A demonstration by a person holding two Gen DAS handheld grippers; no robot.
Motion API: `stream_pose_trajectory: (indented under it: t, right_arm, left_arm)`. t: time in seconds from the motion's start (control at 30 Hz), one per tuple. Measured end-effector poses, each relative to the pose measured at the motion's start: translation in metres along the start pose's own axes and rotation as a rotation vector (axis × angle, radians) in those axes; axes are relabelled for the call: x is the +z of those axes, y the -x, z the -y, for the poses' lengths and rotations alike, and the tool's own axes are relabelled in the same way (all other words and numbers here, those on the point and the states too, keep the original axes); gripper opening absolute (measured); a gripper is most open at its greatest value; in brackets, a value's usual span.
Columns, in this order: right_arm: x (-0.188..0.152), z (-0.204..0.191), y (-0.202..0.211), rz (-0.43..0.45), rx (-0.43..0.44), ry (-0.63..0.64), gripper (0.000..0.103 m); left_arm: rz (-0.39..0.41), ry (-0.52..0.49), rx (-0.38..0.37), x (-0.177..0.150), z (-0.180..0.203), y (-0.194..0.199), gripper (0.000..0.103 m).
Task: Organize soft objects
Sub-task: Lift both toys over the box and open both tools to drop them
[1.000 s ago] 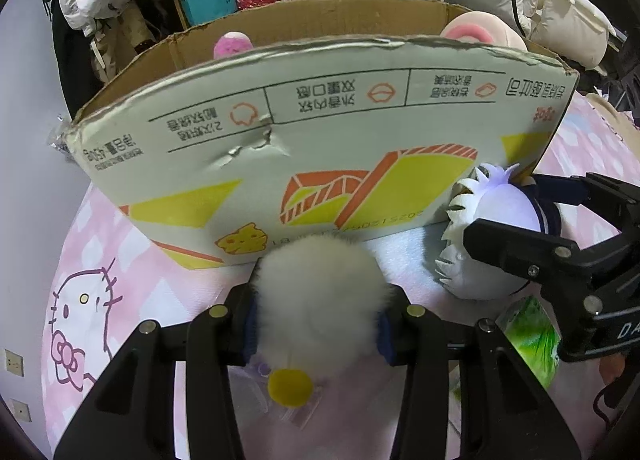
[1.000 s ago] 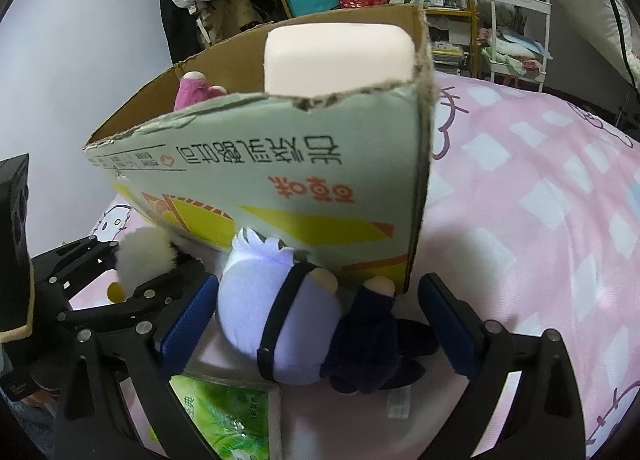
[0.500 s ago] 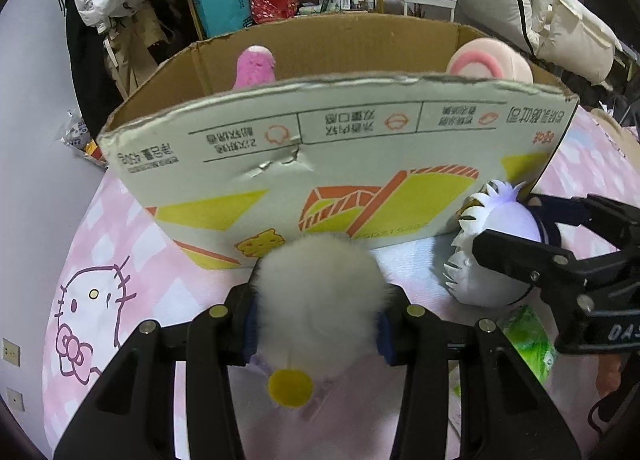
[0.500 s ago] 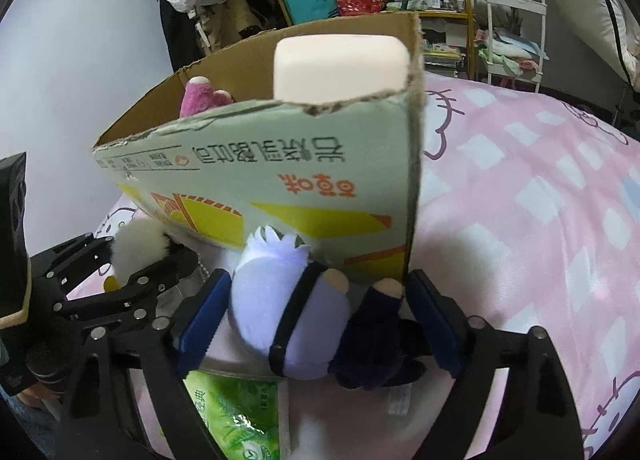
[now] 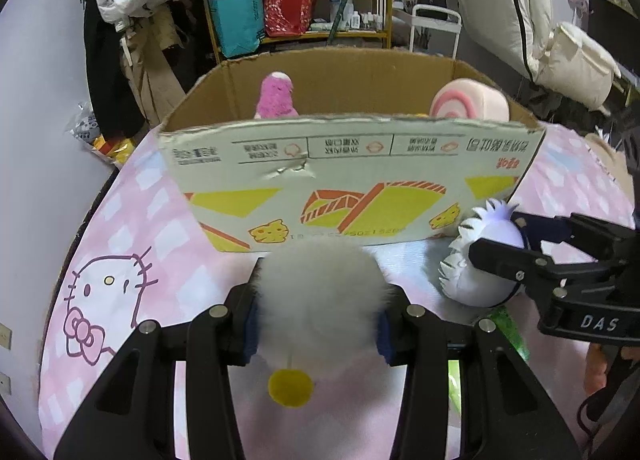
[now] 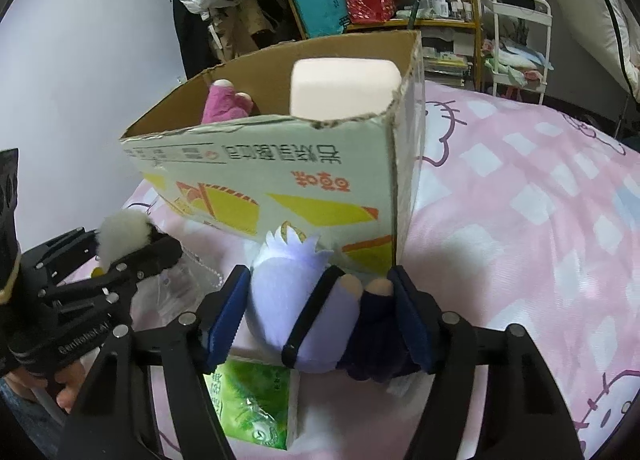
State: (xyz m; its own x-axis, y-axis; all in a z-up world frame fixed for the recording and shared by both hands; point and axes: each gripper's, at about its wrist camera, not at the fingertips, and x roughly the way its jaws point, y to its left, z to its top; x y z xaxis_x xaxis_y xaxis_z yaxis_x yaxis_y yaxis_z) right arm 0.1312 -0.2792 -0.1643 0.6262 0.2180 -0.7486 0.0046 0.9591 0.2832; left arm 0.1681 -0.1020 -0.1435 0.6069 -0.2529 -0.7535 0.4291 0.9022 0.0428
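Left wrist view: left gripper (image 5: 318, 330), lower centre, pinching white fluffy toy (image 5: 320, 300); light, compressible, best taken across its middle. Cardboard box (image 5: 352, 176) above, pink plush (image 5: 276, 96) inside.

Right wrist view: right gripper (image 6: 320, 316), angled downward, jaws closing around lavender plush doll (image 6: 296, 300), pads at its sides; soft, easily squashed.

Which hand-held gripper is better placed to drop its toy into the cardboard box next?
Left, probably: the left hand-held gripper is shut on the white fluffy toy, while the right hand-held gripper is closing around the purple-haired doll.
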Motion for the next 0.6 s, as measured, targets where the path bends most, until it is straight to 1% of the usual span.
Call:
stream_pose_trajectory:
  t: [0.17,0.4,0.53,0.6]
  right_arm:
    - [0.000,-0.006,0.013,0.042,-0.004,0.022,0.072]
    - [0.002,-0.013,0.036,0.112,-0.018,0.064,0.071]
    - [0.005,-0.019,0.062,0.186,-0.024,0.085,0.071]
    - [0.009,-0.023,0.074,0.226,-0.024,0.097,0.071]
  left_arm:
    - [0.028,0.012,0.001,0.000,-0.005,0.015,0.044]
    - [0.089,0.027,0.009,0.000,-0.009,0.041,0.044]
    - [0.160,0.015,0.019,0.000,-0.008,0.064,0.044]
    - [0.212,0.014,0.021,0.002,-0.008,0.081,0.044]
